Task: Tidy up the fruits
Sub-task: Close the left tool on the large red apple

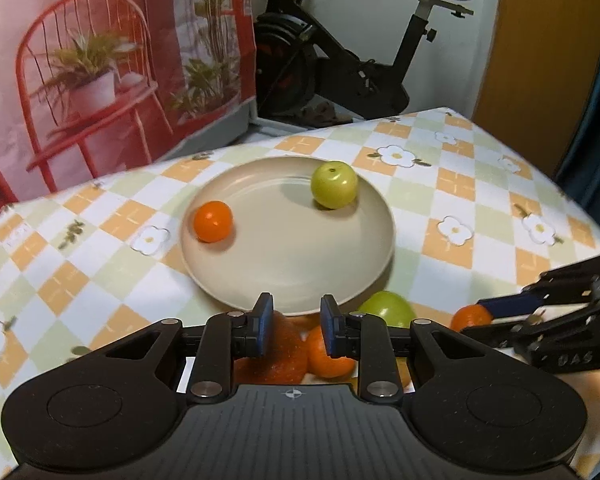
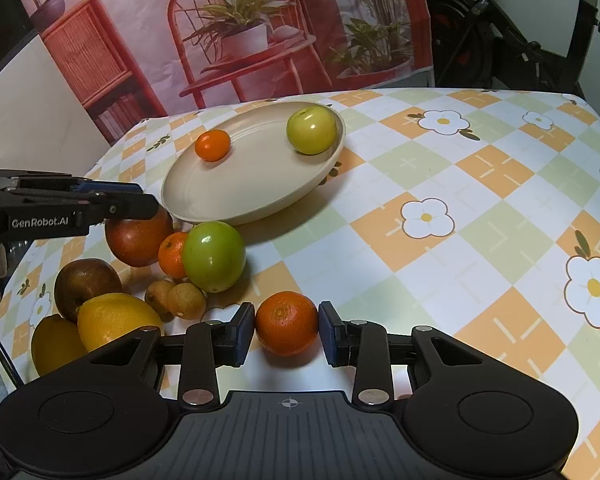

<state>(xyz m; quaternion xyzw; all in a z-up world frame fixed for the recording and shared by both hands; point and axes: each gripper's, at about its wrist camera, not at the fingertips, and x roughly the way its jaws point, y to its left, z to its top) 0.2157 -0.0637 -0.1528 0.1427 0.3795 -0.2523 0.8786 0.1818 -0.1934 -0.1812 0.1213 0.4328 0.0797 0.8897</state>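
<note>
Warm indoor light, fisheye-bent edges

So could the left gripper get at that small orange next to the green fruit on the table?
Probably yes. The left gripper hangs right over the small orange, nothing above it. But the red apple and green fruit crowd it, leaving little finger room.

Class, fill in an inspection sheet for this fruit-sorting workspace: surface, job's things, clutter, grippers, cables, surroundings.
Surface: table under a checked, flowered cloth.
Job's things: beige plate holds a small orange and a green apple. Beside the plate lie another green fruit, a red fruit, lemons and small brown fruits.
Clutter: nothing seen.
Grippers: right gripper shut on a mandarin; left gripper nearly closed over the fruit pile, a grip not discernible.
Cables: nothing seen.
Surroundings: printed backdrop, exercise bike.
</note>
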